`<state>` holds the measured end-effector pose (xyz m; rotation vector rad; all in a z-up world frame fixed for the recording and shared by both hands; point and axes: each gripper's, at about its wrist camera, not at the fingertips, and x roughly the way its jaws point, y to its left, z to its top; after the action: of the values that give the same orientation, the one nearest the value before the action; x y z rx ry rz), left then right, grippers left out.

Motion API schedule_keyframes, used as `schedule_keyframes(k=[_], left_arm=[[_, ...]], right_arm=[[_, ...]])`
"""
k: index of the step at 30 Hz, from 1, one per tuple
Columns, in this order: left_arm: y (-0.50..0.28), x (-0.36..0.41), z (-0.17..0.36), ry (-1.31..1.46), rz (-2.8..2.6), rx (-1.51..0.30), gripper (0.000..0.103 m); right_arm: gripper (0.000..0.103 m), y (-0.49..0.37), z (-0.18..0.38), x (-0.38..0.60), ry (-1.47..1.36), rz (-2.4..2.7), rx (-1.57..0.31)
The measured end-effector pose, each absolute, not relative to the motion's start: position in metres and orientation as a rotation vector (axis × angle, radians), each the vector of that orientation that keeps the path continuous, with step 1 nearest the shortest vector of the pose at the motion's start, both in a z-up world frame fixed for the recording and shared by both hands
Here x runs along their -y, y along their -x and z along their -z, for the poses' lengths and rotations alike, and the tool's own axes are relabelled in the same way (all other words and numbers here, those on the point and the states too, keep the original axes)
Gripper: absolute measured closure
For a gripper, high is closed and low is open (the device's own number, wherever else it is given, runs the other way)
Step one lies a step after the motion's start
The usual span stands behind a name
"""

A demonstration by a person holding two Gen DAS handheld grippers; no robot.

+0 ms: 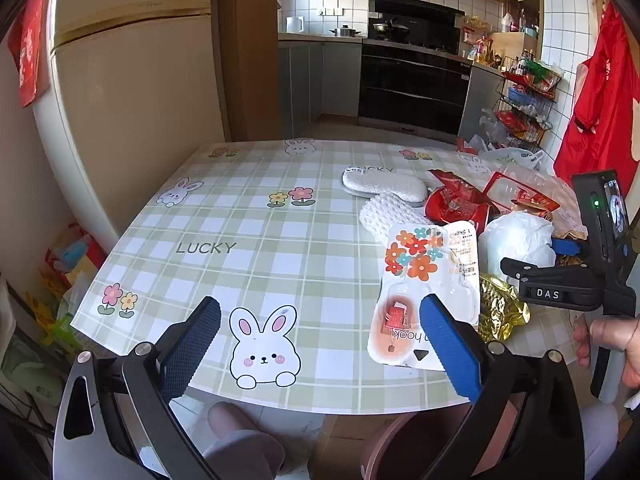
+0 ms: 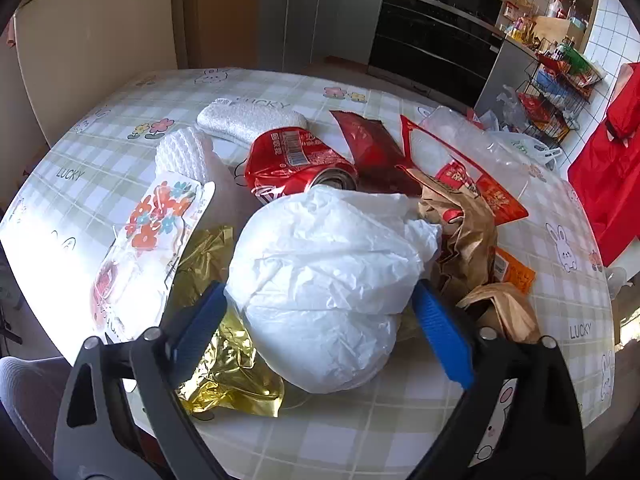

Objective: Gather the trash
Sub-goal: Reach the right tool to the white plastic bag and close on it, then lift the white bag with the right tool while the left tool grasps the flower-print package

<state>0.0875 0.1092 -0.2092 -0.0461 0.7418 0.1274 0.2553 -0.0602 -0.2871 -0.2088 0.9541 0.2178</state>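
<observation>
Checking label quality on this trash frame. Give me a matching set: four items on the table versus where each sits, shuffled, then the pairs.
Things:
1. white plastic bag
2. gold foil wrapper
3. crushed red can
4. flower-print hook package

Places:
A. lying past the bag, open end toward the camera
B. between the right tool's two fingers
C. flat on the tablecloth, its near end behind the left tool's right-hand fingertip
D. crumpled at the bag's left, under the right tool's left-hand finger

Pairs: 1-B, 2-D, 3-A, 4-C
</observation>
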Motion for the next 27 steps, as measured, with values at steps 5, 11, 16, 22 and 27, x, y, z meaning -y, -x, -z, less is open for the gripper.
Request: schedule_keyframes(k=[5, 11, 16, 22, 27], left_arm=[[-0.088, -0.105, 0.211, 0.021, -0.118, -0.742, 0.010], [-0.089, -0.097, 0.211, 0.013, -0.100, -0.744, 0.013], [-0.087, -0.088, 0.210, 0.006, -0.078, -0.746, 0.015], [-0.090, -0.072, 0.214, -0.026, -0.044, -0.744, 0.017], [-0.096, -0.053, 0.222, -0.063, -0.005, -0.761, 0.018]], right_arm=[[0.043, -0.248, 0.278, 0.063, 0.123, -0.270, -0.946], [0.045, -0.242, 0.255, 0.072, 0.012, -0.326, -0.877], [0.046, -0.231, 0.235, 0.083, -0.045, -0.344, -0.796], [0.046, -0.211, 0.218, 0.090, -0.150, -0.434, -0.702], [0.046, -0.199, 0.211, 0.093, -0.181, -0.457, -0.656]])
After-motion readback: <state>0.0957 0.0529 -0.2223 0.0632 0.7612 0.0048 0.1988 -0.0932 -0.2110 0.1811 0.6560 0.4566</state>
